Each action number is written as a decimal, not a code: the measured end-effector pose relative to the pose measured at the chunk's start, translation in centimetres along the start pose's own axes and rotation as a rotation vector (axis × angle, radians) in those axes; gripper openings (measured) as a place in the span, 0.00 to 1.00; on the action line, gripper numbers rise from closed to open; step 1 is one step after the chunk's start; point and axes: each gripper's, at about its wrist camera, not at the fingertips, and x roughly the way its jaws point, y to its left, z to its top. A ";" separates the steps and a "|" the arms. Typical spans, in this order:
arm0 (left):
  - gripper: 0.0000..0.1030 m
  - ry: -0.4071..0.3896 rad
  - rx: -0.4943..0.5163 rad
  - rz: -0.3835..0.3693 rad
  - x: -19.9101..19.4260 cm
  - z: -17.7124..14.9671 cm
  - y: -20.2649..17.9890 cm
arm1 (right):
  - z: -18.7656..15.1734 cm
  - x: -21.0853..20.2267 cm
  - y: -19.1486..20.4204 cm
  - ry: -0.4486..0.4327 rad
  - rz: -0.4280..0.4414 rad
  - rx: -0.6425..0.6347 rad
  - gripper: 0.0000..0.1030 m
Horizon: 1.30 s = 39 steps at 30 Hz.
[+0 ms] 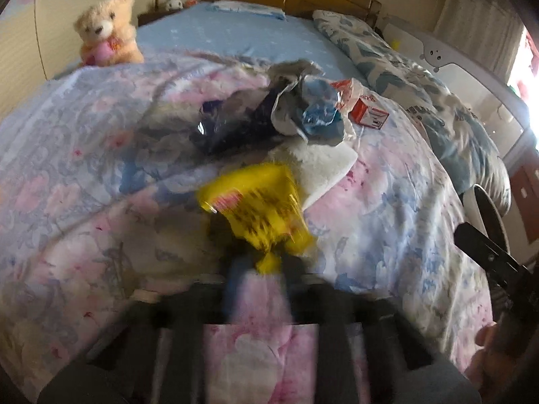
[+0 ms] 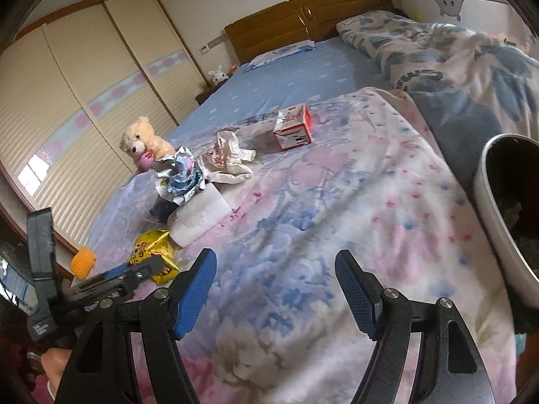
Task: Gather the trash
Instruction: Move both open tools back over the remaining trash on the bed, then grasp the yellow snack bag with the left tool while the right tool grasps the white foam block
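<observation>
My left gripper (image 1: 261, 264) is shut on a yellow snack wrapper (image 1: 259, 208), held just above the flowered quilt; the view is blurred. It also shows in the right wrist view (image 2: 151, 266), with the wrapper (image 2: 153, 249) at its tip. Beyond lie a crumpled silver-blue wrapper (image 1: 313, 107), a dark blue wrapper (image 1: 229, 124), a white tissue pad (image 1: 326, 165), a white and red plastic bag (image 2: 229, 155) and a red and white carton (image 2: 293, 128). My right gripper (image 2: 276, 286) is open and empty above the quilt. A white bin with a dark liner (image 2: 505, 208) stands at the right.
A teddy bear (image 1: 107, 30) sits at the bed's left edge. A rolled blue-patterned duvet (image 2: 454, 60) lies along the right. A wooden headboard (image 2: 303, 17) and wardrobe doors (image 2: 67, 101) stand behind. An orange object (image 2: 82, 262) lies off the bed's left.
</observation>
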 end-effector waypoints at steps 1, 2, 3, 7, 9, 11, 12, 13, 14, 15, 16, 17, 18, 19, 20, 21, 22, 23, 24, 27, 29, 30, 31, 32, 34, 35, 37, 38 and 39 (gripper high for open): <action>0.03 -0.004 -0.004 -0.002 -0.2 -0.1 0.3 | 0.1 0.3 0.2 0.004 0.004 -0.003 0.72; 0.02 -0.013 -0.003 0.007 -0.4 -0.2 0.5 | 0.1 0.5 0.5 0.007 0.008 -0.006 0.72; 0.02 -0.022 0.000 0.013 -0.7 -0.3 0.7 | 0.2 0.9 0.8 0.012 0.015 -0.010 0.72; 0.01 -0.051 -0.008 0.028 -2.0 -0.4 2.3 | 0.4 2.5 2.6 0.028 0.050 -0.041 0.72; 0.01 -0.062 -0.024 0.031 -2.6 -0.5 3.3 | 0.6 3.5 3.7 0.036 0.059 -0.066 0.72; 0.01 -0.069 -0.037 0.031 -3.0 -0.5 4.1 | 0.9 4.7 4.9 0.051 0.080 -0.082 0.72; 0.01 -0.071 -0.040 0.033 -3.1 -0.6 4.4 | 0.9 5.2 5.3 0.059 0.088 -0.086 0.72; 0.01 -0.071 -0.042 0.036 -3.1 -0.7 4.7 | 1.1 6.1 6.0 0.072 0.096 -0.095 0.72; 0.01 -0.070 -0.044 0.039 -3.2 -0.7 4.8 | 1.1 6.6 6.4 0.079 0.101 -0.101 0.72; 0.01 -0.068 -0.047 0.042 -3.2 -0.8 5.1 | 1.2 7.2 7.0 0.088 0.106 -0.107 0.72; 0.01 -0.066 -0.049 0.042 -3.2 -0.9 5.2 | 1.2 8.0 7.7 0.100 0.108 -0.113 0.72; 0.01 -0.065 -0.051 0.042 -3.2 -0.9 5.3 | 1.3 8.5 8.1 0.108 0.108 -0.117 0.72; 0.01 -0.063 -0.053 0.040 -3.1 -1.0 5.3 | 1.3 9.1 8.5 0.118 0.108 -0.119 0.72; 0.01 -0.062 -0.052 0.040 -3.1 -1.0 5.3 | 1.3 9.7 8.9 0.125 0.104 -0.120 0.72; 0.01 -0.061 -0.049 0.038 -3.1 -1.1 5.3 | 1.4 10.2 9.2 0.130 0.099 -0.120 0.72; 0.01 -0.060 -0.047 0.037 -3.2 -1.1 5.2 | 1.4 10.6 9.4 0.134 0.094 -0.118 0.72; 0.01 -0.059 -0.043 0.034 -3.2 -1.2 5.0 | 1.4 11.0 9.5 0.137 0.084 -0.119 0.69; 0.01 -0.059 -0.040 0.031 -3.2 -1.2 4.8 | 1.4 11.2 9.6 0.137 0.068 -0.124 0.63; 0.01 -0.059 -0.035 0.026 -3.2 -1.3 4.7 | 1.3 11.3 9.7 0.133 0.053 -0.134 0.46; 0.01 -0.061 -0.020 0.011 -3.3 -1.4 3.9 | 0.9 10.6 9.2 0.132 0.072 -0.142 0.34; 0.01 -0.061 -0.007 -0.004 -3.4 -1.5 3.1 | 0.4 9.7 9.0 0.123 0.084 -0.146 0.27; 0.01 -0.062 0.001 -0.011 -3.5 -1.5 2.7 | 0.2 9.1 8.7 0.117 0.087 -0.144 0.24; 0.01 -0.062 0.008 -0.015 -3.5 -1.6 2.3 | 0.1 8.6 8.5 0.114 0.092 -0.137 0.22; 0.01 -0.061 0.016 -0.021 -3.6 -1.6 1.9 | 0.1 8.1 8.1 0.112 0.102 -0.126 0.22; 0.01 -0.059 0.034 -0.034 -3.6 -1.7 0.9 | -0.3 6.5 7.0 0.096 0.110 -0.112 0.21; 0.01 -0.056 0.040 -0.042 -3.6 -1.8 0.4 | -0.4 5.9 6.5 0.090 0.109 -0.108 0.21; 0.01 -0.050 0.054 -0.060 -3.6 -2.0 -0.6 | -0.7 4.4 5.4 0.075 0.107 -0.094 0.20; 0.01 -0.047 0.065 -0.070 -3.6 -2.2 -1.2 | -0.7 3.7 4.9 0.067 0.105 -0.085 0.20; 0.01 -0.046 0.073 -0.075 -3.6 -2.2 -1.7 | -0.8 2.9 4.3 0.061 0.103 -0.079 0.20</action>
